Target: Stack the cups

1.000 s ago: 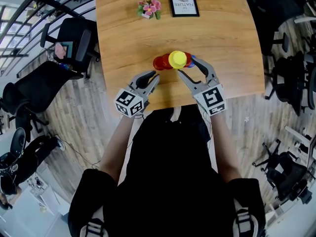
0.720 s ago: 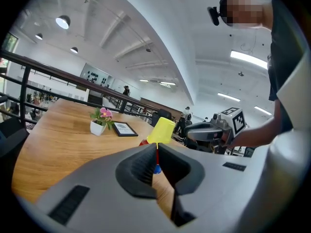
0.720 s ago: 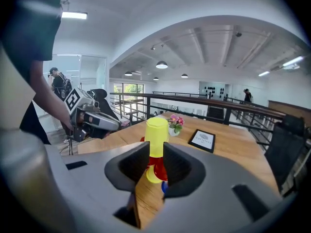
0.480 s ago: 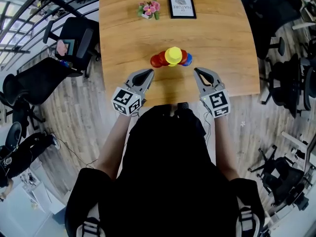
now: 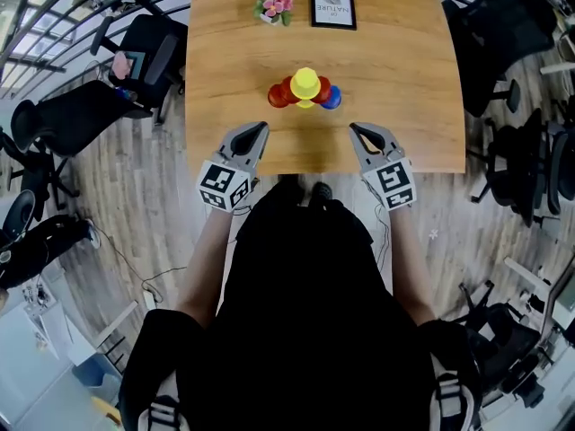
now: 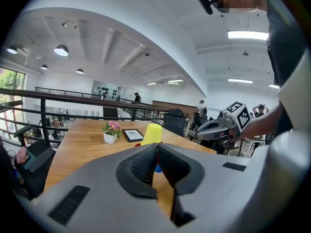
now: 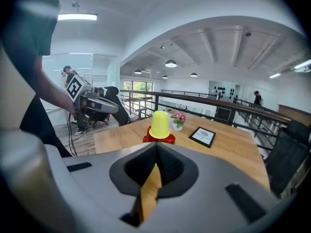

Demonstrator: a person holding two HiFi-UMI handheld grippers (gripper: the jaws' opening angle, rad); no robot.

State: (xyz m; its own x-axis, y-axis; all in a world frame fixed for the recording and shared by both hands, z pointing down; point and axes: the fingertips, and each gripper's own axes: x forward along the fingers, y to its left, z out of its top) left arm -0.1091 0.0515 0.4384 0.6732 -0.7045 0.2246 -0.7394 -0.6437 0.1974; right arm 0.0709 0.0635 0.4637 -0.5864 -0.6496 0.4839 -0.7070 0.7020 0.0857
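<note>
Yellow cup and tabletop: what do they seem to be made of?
Yellow cup: probably plastic, judging by its uniform bright colour and smooth surface with a soft sheen. Tabletop: wood or a wood-look laminate. Grain streaks run across it and the finish is satin. The pictures cannot settle which.

The person wears a black short-sleeved top (image 5: 301, 312). The left gripper (image 5: 260, 127) and right gripper (image 5: 356, 128) are smooth grey shells with dark ribbed jaws. Each bears a white marker cube (image 5: 220, 185) printed with black squares.
</note>
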